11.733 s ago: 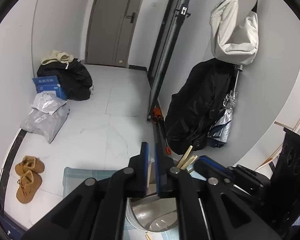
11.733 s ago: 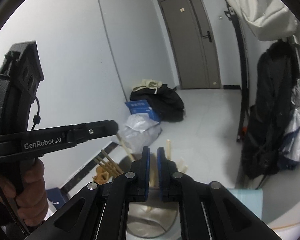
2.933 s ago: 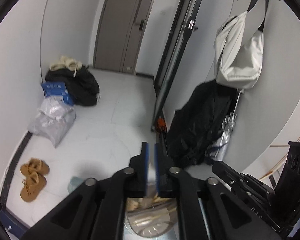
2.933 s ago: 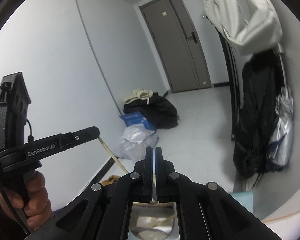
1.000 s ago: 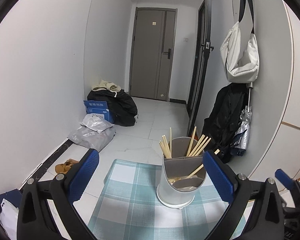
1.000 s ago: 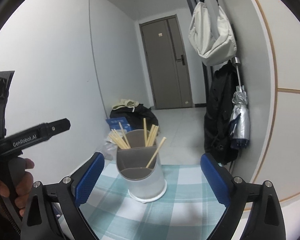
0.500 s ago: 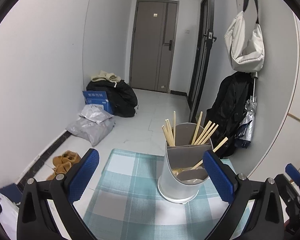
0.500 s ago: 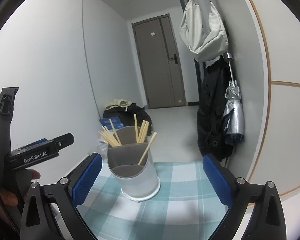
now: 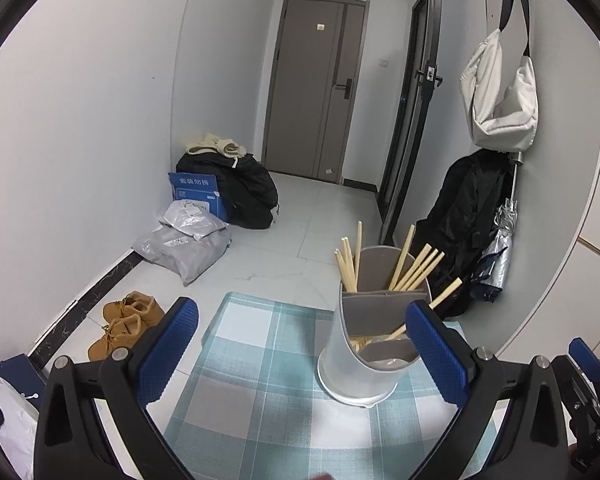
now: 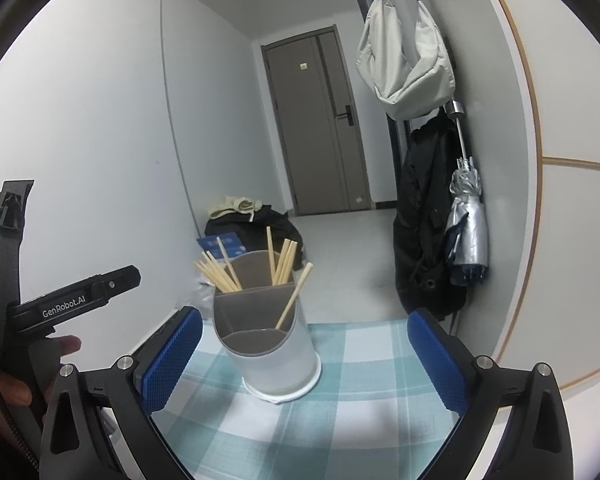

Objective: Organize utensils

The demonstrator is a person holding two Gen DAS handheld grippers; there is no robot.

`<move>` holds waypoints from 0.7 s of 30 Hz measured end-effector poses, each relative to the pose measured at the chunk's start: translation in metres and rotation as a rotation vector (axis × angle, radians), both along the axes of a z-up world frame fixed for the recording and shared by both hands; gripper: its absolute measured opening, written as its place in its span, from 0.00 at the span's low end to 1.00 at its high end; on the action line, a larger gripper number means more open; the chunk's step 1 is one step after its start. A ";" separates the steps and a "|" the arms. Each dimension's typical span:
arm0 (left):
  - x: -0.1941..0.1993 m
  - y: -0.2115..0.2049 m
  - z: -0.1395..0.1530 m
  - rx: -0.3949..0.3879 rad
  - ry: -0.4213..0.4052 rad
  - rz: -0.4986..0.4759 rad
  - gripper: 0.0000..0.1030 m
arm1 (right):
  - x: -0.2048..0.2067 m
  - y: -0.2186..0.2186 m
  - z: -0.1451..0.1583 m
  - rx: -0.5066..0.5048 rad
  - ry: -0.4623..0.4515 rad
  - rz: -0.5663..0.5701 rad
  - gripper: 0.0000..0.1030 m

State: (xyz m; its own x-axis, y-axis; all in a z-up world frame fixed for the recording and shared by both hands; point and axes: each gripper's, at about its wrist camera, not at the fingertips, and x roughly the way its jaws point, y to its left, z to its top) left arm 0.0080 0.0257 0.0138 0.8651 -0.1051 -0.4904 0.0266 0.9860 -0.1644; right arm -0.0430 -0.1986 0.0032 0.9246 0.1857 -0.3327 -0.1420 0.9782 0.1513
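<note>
Left wrist view: left gripper [image 9: 302, 354] jaws spread wide, blue ribbed pads [image 9: 166, 350] well apart, nothing between them. White cylindrical utensil holder with grey divided insert [image 9: 366, 354] stands upright on the teal-and-white checked tablecloth [image 9: 260, 384], right of centre and just inside the right pad. Pale wooden chopsticks [image 9: 414, 266] stick up from the two rear compartments, fanned and tilted; one chopstick leans out to the right from a lower compartment. The front compartment's contents are hard to make out. Right gripper's blue fingertip [image 9: 586, 356] shows at the right edge. On the floor beyond: tan suede shoes [image 9: 126, 324], grey plastic parcel bags [image 9: 184, 242], blue cardboard box [image 9: 196, 192], black bag [image 9: 246, 188]. Grey door [image 9: 314, 84] at the end of the hall. White sling bag [image 9: 502, 96] hangs on the right wall above a black jacket [image 9: 466, 216] and a folded silver umbrella [image 9: 498, 254].

Right wrist view: right gripper [image 10: 304, 360] also released, its pads far apart, empty. The holder [image 10: 270, 344] sits upright on the cloth [image 10: 364, 400] between the pads, nearer the left one, not touching either. Chopsticks [image 10: 218, 270] in two rear bundles, a single one [image 10: 296, 296] slanting in the middle compartment. Left gripper's black body, marked GenRobot.AI, [image 10: 70, 300] is at the left edge, held by a hand [image 10: 40, 364].
</note>
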 end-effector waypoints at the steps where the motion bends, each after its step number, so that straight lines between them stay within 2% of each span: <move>1: 0.001 0.000 -0.001 -0.008 0.011 -0.008 0.99 | 0.000 0.000 0.000 0.000 0.001 0.001 1.00; 21: -0.004 -0.004 -0.003 0.003 0.010 -0.013 0.99 | -0.001 0.001 -0.005 -0.037 0.006 -0.007 1.00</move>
